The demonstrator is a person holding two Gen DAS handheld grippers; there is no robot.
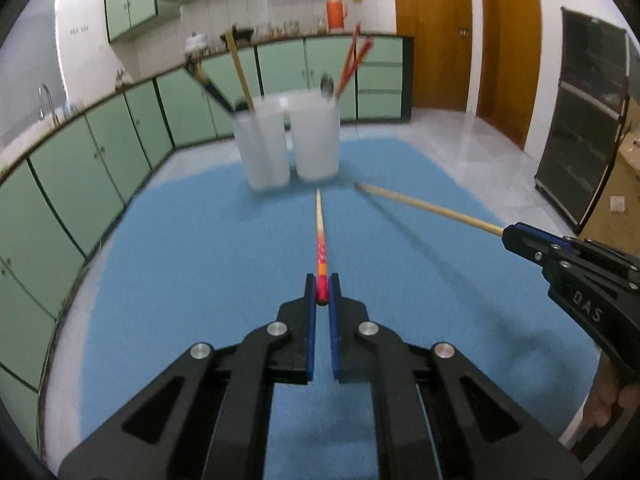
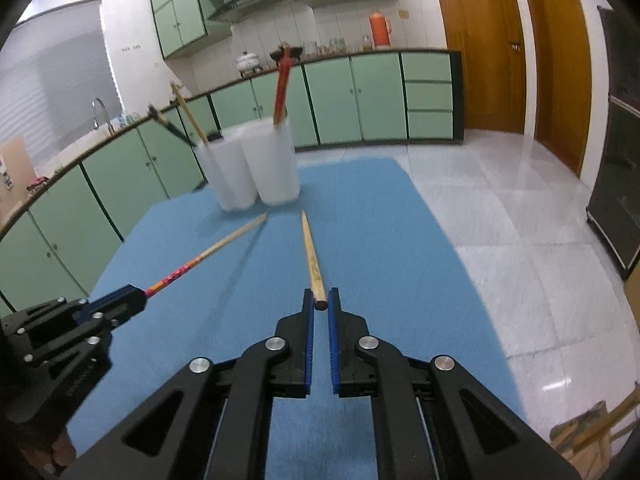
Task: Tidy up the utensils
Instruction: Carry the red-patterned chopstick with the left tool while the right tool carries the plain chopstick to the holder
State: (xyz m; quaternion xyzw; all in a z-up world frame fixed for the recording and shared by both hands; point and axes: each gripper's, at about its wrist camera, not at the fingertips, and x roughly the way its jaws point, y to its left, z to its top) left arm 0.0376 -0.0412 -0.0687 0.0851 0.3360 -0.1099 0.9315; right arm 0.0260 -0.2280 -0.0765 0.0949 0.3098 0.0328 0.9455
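Observation:
My left gripper is shut on the end of a red-patterned chopstick, which points forward above the blue mat toward two white cups. My right gripper is shut on the end of a plain wooden chopstick, also pointing at the cups. The left cup holds a wooden chopstick and a black utensil. The right cup holds red chopsticks and a metal spoon. Each gripper shows in the other's view: the right one and the left one.
A blue mat covers the table. Green kitchen cabinets run along the left and back. Wooden doors and a dark cabinet stand to the right across a tiled floor.

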